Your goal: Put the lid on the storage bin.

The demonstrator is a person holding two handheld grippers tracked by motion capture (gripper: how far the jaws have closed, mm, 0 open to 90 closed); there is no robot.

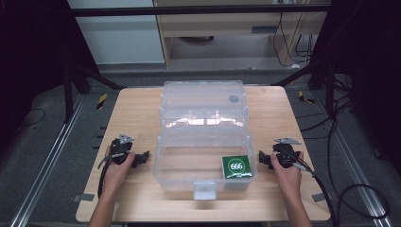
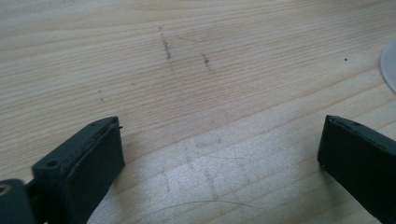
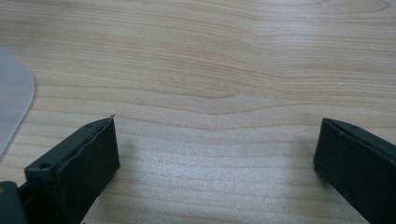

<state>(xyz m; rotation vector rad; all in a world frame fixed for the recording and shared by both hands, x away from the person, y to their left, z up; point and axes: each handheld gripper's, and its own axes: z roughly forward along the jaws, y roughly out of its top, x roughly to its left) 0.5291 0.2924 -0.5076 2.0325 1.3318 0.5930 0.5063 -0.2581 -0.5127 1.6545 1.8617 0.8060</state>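
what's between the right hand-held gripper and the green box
In the high view, the clear wall of the open plastic case stands between the right hand-held gripper and the green box, which sits inside the case's right front corner.

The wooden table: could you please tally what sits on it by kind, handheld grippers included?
Clear plastic storage box with open lid: 1
Green square packet marked 666: 1
Black two-jaw grippers, left gripper, right gripper: 2
Total: 4
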